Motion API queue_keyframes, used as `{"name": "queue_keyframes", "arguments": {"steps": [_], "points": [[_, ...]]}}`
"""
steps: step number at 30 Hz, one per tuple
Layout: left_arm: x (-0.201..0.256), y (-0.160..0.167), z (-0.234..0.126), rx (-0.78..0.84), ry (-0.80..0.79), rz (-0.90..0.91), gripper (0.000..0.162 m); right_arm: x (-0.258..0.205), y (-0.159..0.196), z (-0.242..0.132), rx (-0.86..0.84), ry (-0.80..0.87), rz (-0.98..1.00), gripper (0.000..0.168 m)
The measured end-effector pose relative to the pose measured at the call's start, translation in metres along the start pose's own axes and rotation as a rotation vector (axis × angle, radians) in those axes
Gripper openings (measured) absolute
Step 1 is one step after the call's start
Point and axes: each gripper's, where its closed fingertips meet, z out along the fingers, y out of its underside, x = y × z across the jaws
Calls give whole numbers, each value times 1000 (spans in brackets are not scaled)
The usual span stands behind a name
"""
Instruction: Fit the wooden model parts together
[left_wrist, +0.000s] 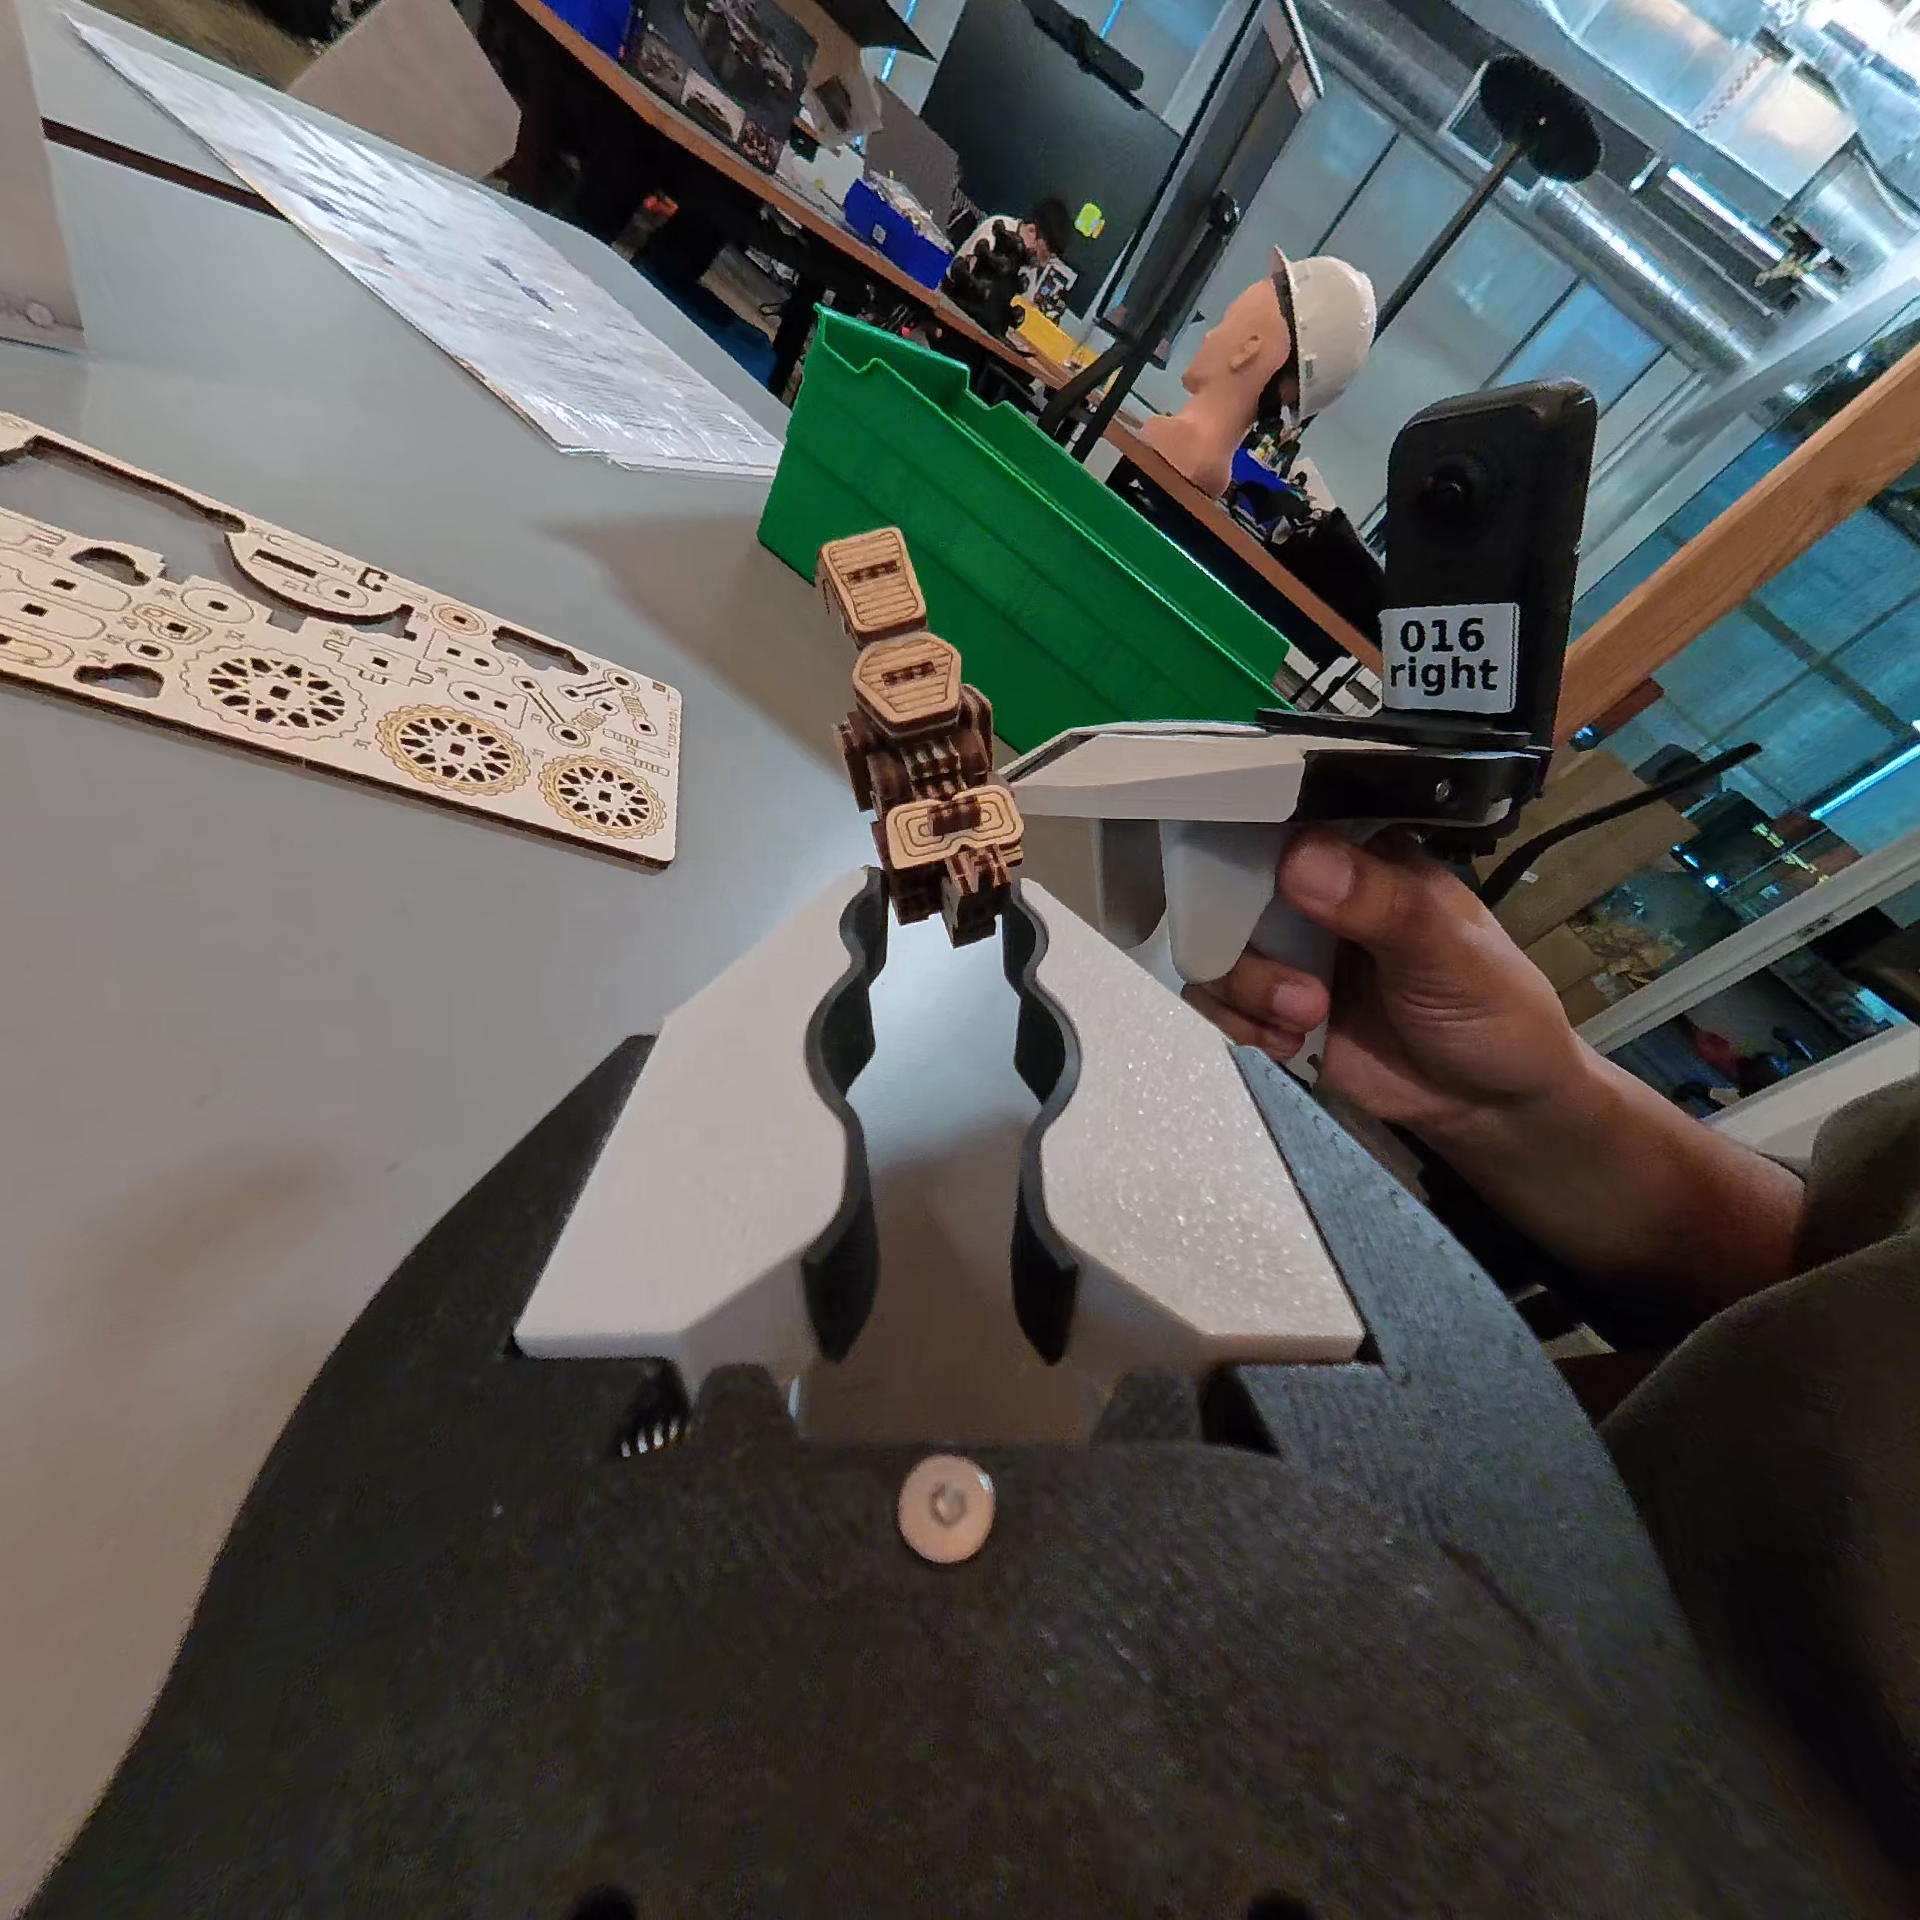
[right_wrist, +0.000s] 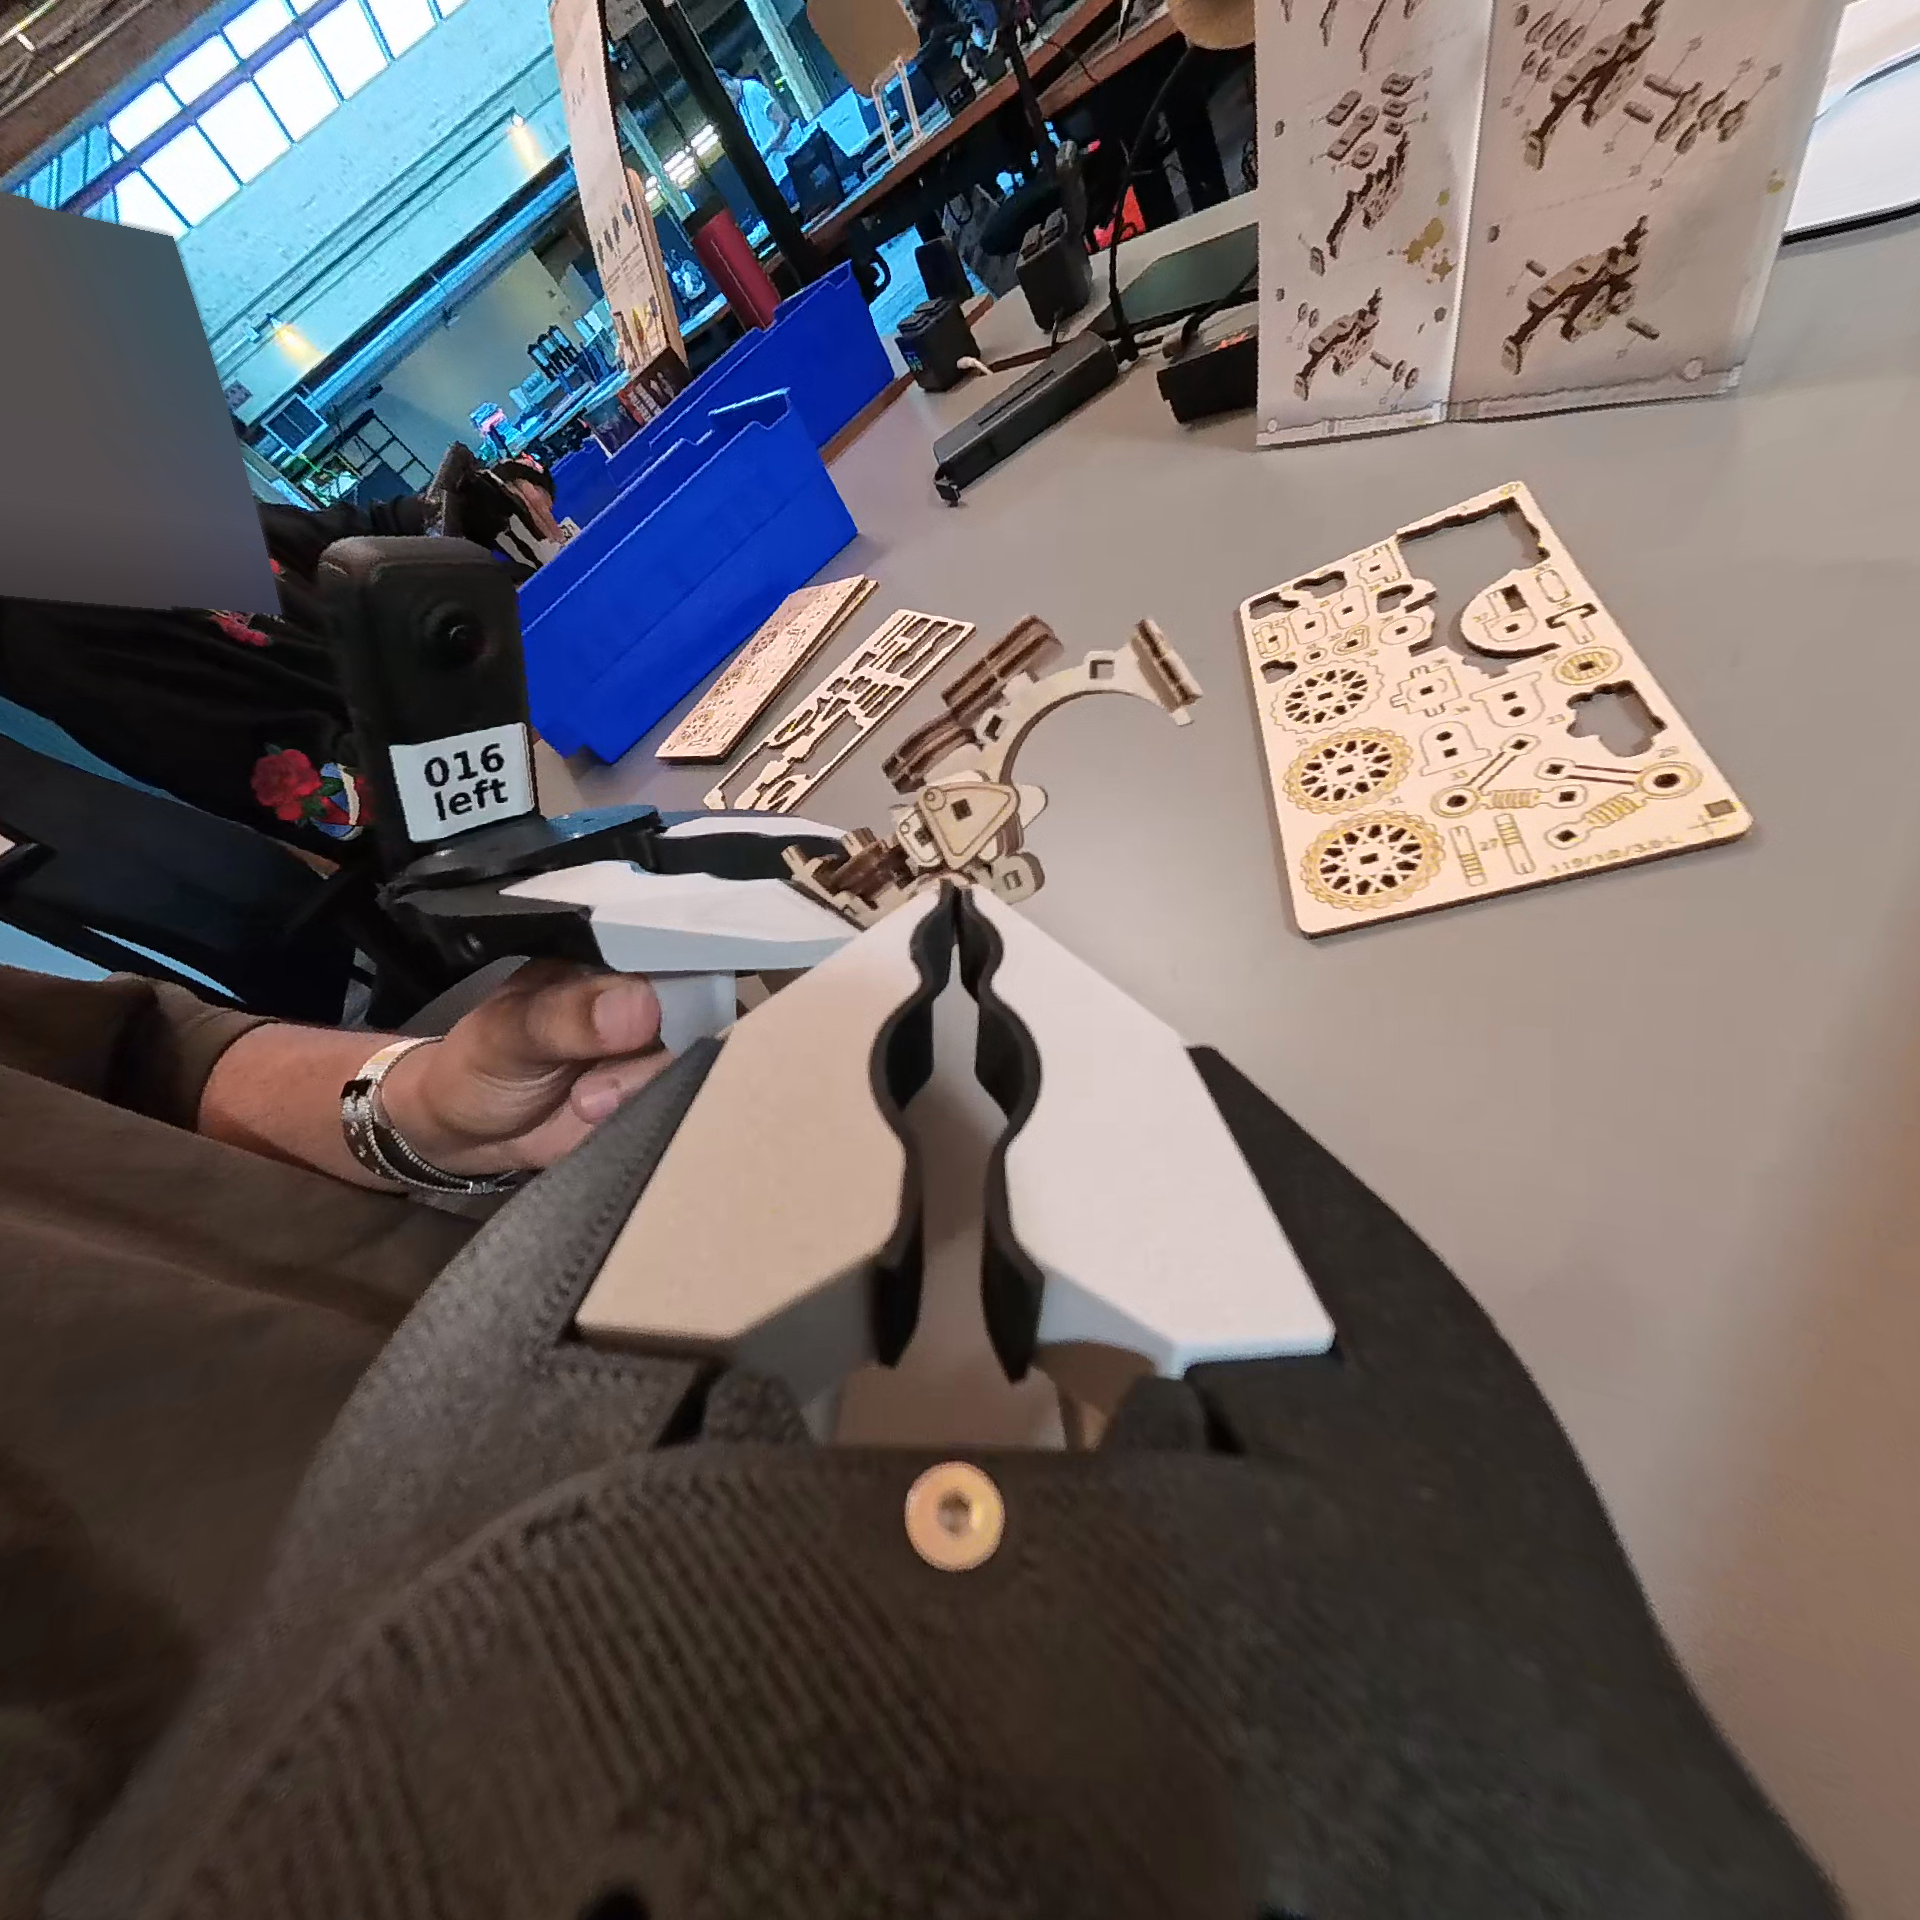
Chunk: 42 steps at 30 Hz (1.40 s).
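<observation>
My left gripper (left_wrist: 943, 902) is shut on the lower end of a brown and tan wooden model (left_wrist: 925, 769) made of layered parts, and holds it above the grey table (left_wrist: 312, 1039). The right wrist view shows the same grasp from the side, with the left gripper (right_wrist: 821, 883) holding the model (right_wrist: 961, 821), whose curved arm reaches away to the right. My right gripper (right_wrist: 956, 902) is shut, its tips right at the model's near edge. It also shows in the left wrist view (left_wrist: 1016, 774), its tips against the model's right side. I see nothing between its pads.
A laser-cut wooden parts sheet (right_wrist: 1486, 727) lies flat on the table and also shows in the left wrist view (left_wrist: 312, 686). More sheets (right_wrist: 821, 707) lie by a blue bin (right_wrist: 707, 540). A green bin (left_wrist: 987, 561) stands behind the model. Folded instruction sheets (right_wrist: 1496, 208) stand at the back. Left and right tips are no more than a few centimetres apart.
</observation>
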Motion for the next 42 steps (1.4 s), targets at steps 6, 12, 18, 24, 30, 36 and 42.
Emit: {"name": "queue_keyframes", "arguments": {"steps": [6, 12, 18, 24, 30, 36, 42], "points": [[0, 3, 1, -12, 43, -97, 20, 1, 1, 0, -7, 5, -9, 0], [-1, 14, 3, -58, 93, -264, 20, 4, 7, 1, -38, 21, -26, 0], [-8, 28, 4, -153, 79, -329, 20, 9, 20, 4, -102, 14, -6, 0], [-10, 34, 4, -193, 64, -328, 20, 11, 28, 6, -138, 5, 8, 0], [-29, 21, -3, -135, 14, -343, 20, 27, 24, -6, -137, 45, 4, 0], [-45, 10, -9, -88, 2, -413, 19, 39, 50, -25, -347, 51, -127, 0], [-44, 14, -8, -112, 17, -424, 19, 33, 77, -27, -515, 18, -186, 10]]}}
